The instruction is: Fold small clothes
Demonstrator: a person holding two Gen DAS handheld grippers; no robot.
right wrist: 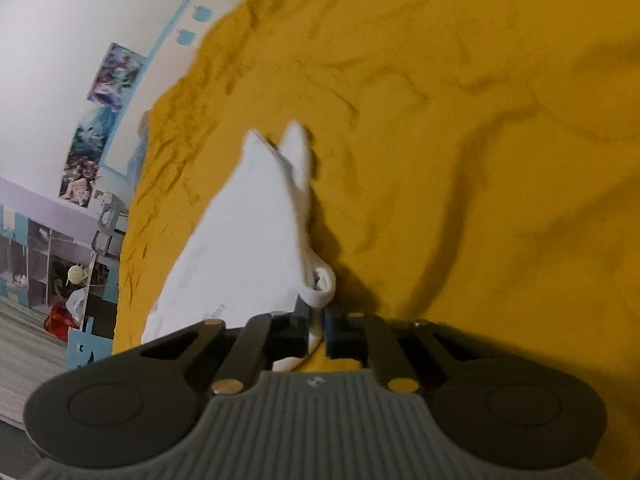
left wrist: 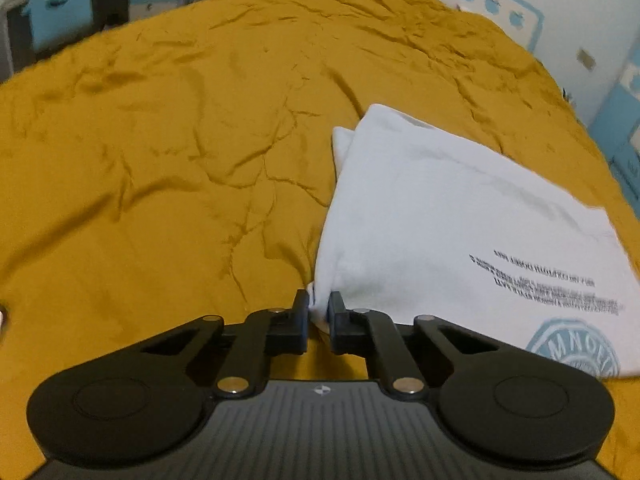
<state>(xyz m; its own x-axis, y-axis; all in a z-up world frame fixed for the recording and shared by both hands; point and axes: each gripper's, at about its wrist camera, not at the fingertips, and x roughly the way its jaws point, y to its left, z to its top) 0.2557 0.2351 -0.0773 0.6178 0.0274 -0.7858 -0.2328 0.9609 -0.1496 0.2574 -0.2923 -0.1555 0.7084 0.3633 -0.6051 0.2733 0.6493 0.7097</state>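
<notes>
Both grippers (left wrist: 319, 307) (right wrist: 317, 317) — pinching white shirt (left wrist: 440, 216)

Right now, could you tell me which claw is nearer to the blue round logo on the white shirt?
Left. The left claw pinches the white shirt beside its logo; the right claw grips an edge with no logo visible nearby.

The left tool (left wrist: 319, 304) and right tool (right wrist: 318, 318) look like matt black plastic, with small shiny metal pins at the linkage joints and a ribbed grey body behind. Pinched at each tool's tips is a white shirt (left wrist: 440, 216) of soft, smooth matt cloth with dark printed lettering. Beyond and beneath both tools, the mustard bedspread (left wrist: 180, 140) is matt, heavily creased cloth.
</notes>
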